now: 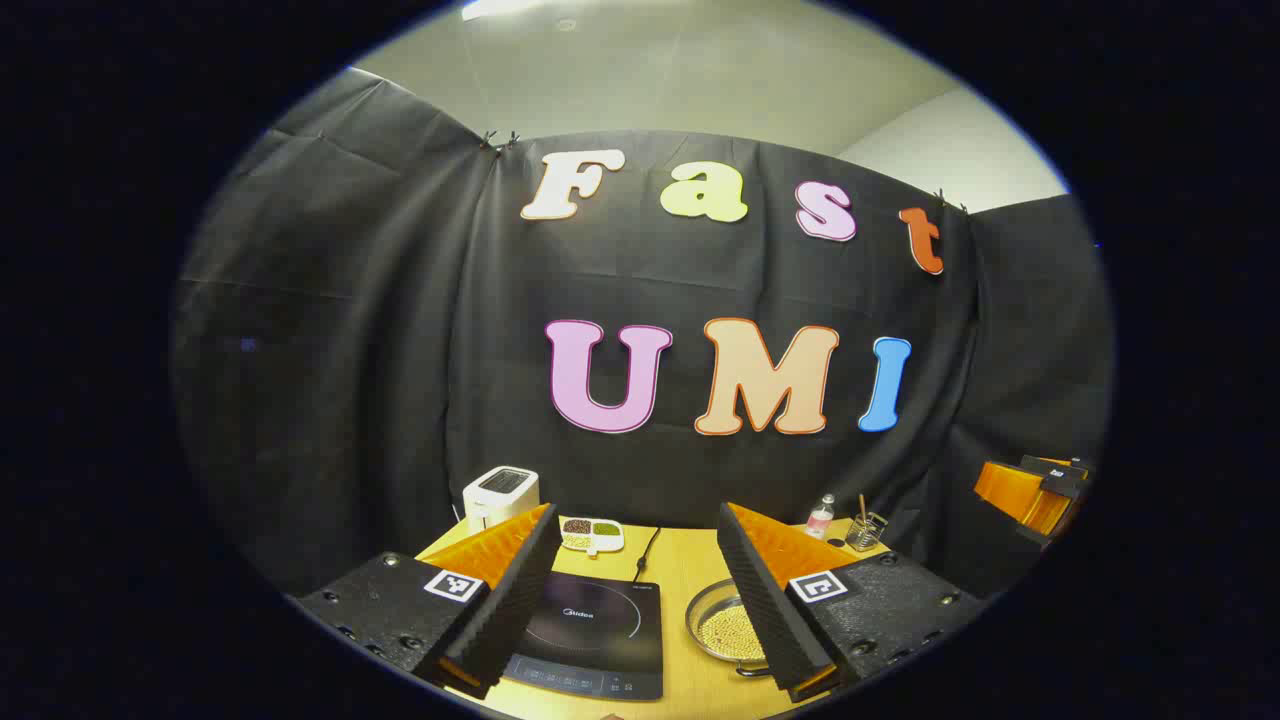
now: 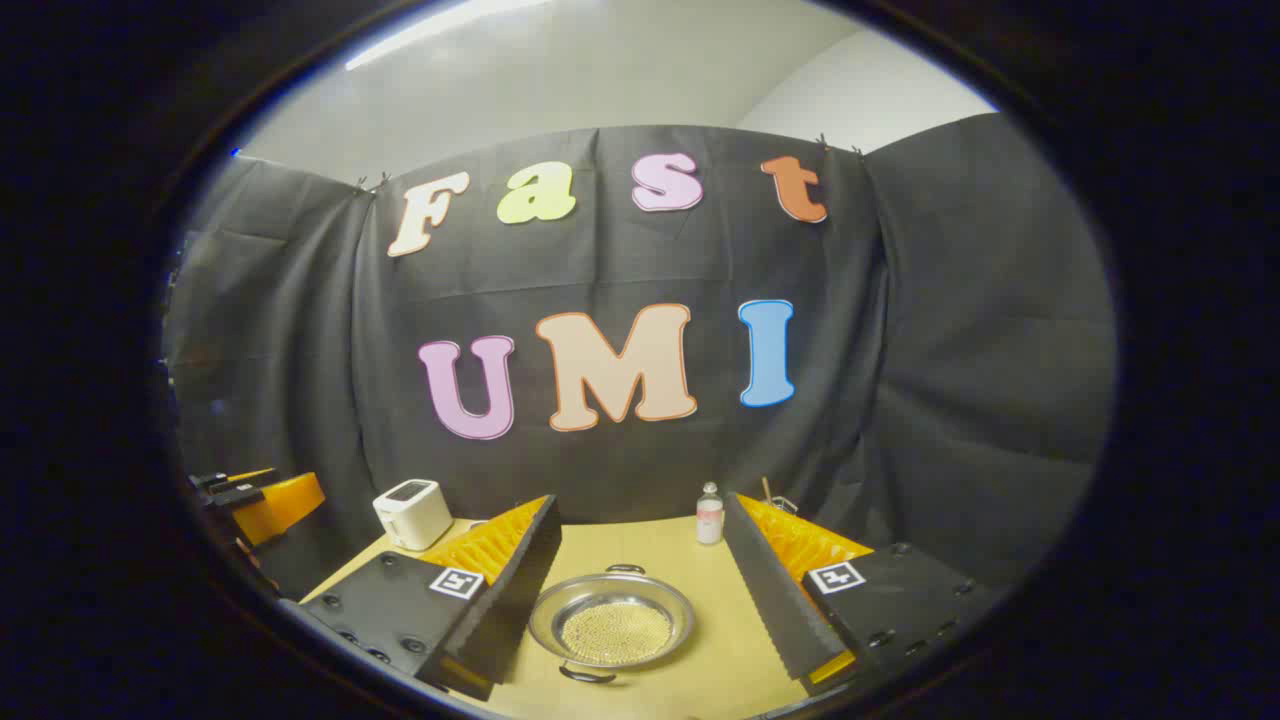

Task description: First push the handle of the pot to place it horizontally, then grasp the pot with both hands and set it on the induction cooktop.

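Note:
A shallow steel pot [image 2: 612, 620] holding small yellow grains stands on the wooden table [image 2: 650, 545]. In the right gripper view one dark loop handle [image 2: 588, 675] points toward me and the other [image 2: 625, 569] points away. My right gripper [image 2: 641, 500] is open above and behind the pot, which lies between its fingers without touching them. The black induction cooktop [image 1: 590, 635] lies left of the pot [image 1: 722, 630], whose right side is hidden by a finger. My left gripper [image 1: 637, 512] is open above the cooktop with nothing held.
A white toaster [image 1: 500, 495] stands at the back left, with a small dish of beans [image 1: 592, 535] beside it. The cooktop's cord [image 1: 645, 555] runs toward the back. A small bottle [image 2: 709, 513] and a glass holder [image 1: 865, 530] stand at the back right.

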A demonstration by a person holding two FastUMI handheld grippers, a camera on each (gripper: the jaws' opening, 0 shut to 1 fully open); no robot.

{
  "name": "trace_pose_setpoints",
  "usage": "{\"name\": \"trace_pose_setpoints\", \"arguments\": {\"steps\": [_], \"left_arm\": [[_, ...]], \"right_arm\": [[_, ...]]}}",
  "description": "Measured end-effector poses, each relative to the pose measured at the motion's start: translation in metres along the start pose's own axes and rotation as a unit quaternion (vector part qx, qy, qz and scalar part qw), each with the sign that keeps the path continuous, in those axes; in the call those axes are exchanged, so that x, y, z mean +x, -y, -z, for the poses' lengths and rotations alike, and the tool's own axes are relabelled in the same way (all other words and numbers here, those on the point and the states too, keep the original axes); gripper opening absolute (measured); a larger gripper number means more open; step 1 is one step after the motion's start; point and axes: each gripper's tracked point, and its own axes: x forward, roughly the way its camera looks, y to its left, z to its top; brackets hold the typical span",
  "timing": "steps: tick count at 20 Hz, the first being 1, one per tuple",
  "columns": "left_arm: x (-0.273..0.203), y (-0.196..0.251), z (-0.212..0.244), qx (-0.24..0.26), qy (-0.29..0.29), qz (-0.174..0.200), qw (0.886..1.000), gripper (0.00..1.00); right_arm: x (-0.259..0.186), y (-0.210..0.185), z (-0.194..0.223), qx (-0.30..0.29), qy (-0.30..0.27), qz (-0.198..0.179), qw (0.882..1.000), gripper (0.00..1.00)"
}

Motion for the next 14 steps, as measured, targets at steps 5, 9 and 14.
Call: {"name": "trace_pose_setpoints", "arguments": {"steps": [5,9,14], "left_arm": [[-0.004,0.001,0.002,-0.003,-0.001,-0.005,1.0,0.92],[-0.005,-0.008,0.005,0.0,-0.005,-0.02,1.0,0.92],[-0.005,-0.023,0.009,0.005,-0.007,-0.038,0.999,0.92]], "right_arm": [[0.001,0.015,0.002,-0.002,-0.003,0.013,1.0,0.96],[0.002,0.018,0.007,-0.006,-0.01,0.016,1.0,0.96],[0.006,0.015,0.015,-0.006,-0.021,0.013,1.0,0.96]]}}
